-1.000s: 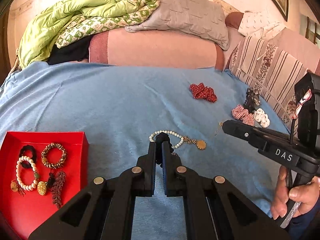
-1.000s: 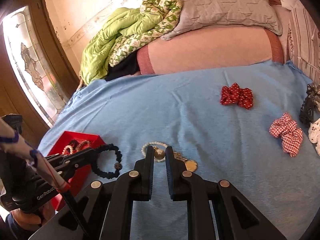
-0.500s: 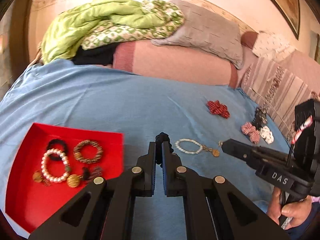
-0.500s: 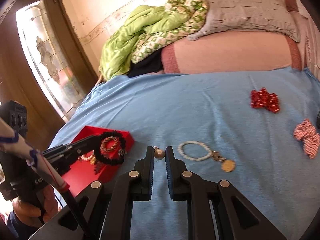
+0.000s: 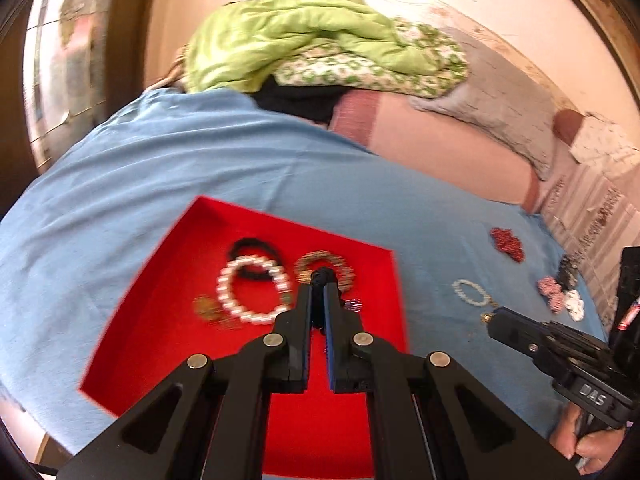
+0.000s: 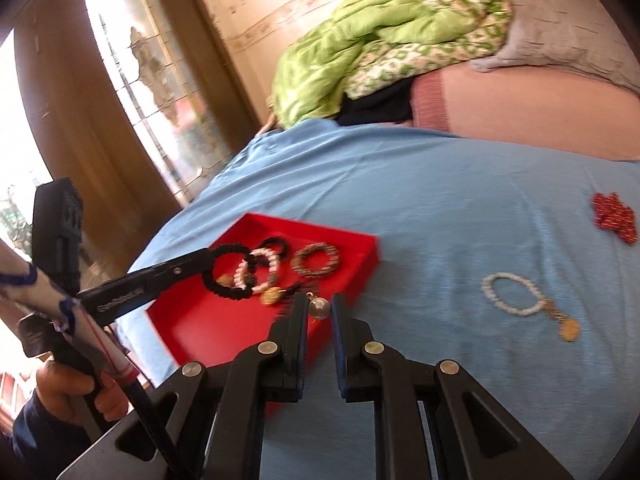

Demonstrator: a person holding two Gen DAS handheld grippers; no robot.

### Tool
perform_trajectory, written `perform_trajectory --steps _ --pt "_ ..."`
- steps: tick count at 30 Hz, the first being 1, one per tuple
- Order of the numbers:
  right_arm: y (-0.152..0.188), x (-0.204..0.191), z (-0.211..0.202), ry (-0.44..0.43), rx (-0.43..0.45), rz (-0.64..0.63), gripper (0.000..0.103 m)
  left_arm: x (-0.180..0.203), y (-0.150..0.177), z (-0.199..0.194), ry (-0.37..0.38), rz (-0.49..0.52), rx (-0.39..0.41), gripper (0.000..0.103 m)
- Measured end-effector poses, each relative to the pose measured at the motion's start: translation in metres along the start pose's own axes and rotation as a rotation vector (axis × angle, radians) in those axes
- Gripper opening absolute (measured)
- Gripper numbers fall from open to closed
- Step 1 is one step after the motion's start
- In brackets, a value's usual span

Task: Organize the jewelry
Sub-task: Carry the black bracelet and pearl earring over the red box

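Observation:
A red tray (image 5: 168, 320) (image 6: 208, 320) lies on the blue bedspread and holds several bracelets, among them a white pearl one (image 5: 252, 292). My left gripper (image 5: 318, 284) is shut on a black bead bracelet (image 6: 226, 276) and holds it above the tray; the right wrist view shows it hanging from the left gripper (image 6: 210, 258). My right gripper (image 6: 320, 306) is shut on a small gold ball pendant (image 6: 320, 307) at the tray's near right edge. A white bead bracelet with a gold coin charm (image 6: 516, 296) (image 5: 472, 294) lies on the bedspread to the right.
A red bow (image 6: 614, 218) (image 5: 508, 242), a checked scrunchie (image 5: 550, 288) and a white hair tie (image 5: 574, 308) lie further right. Green quilts (image 5: 312, 40) and a grey pillow (image 5: 508, 108) sit at the head of the bed. A glass door (image 6: 156, 92) stands left.
Both grippers have swung left, from above the white bead bracelet to over the red tray. The black bracelet and the gold pendant came along in their grips.

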State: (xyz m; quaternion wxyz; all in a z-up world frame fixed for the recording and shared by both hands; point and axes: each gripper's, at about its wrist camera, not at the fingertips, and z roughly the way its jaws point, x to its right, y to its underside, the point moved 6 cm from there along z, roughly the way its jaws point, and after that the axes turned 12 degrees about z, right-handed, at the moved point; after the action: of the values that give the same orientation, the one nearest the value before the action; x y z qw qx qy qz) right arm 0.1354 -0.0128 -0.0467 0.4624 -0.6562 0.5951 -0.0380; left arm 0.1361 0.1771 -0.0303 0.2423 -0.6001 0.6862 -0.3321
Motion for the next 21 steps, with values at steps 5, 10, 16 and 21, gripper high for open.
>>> perform_trajectory --steps 5,10,16,21 --pt "0.019 -0.034 0.027 -0.062 -0.062 -0.022 0.013 -0.029 0.017 0.005 -0.013 -0.051 -0.051 0.005" --pt "0.045 -0.055 0.057 -0.073 -0.132 -0.071 0.013 -0.041 0.027 0.014 -0.025 -0.064 -0.105 0.005" --pt "0.057 -0.054 0.088 -0.031 -0.175 -0.094 0.013 -0.046 0.034 0.024 -0.057 -0.057 -0.147 0.005" --pt "0.052 -0.048 0.095 -0.016 -0.173 -0.083 0.013 -0.043 0.035 0.031 -0.08 -0.022 -0.164 0.005"
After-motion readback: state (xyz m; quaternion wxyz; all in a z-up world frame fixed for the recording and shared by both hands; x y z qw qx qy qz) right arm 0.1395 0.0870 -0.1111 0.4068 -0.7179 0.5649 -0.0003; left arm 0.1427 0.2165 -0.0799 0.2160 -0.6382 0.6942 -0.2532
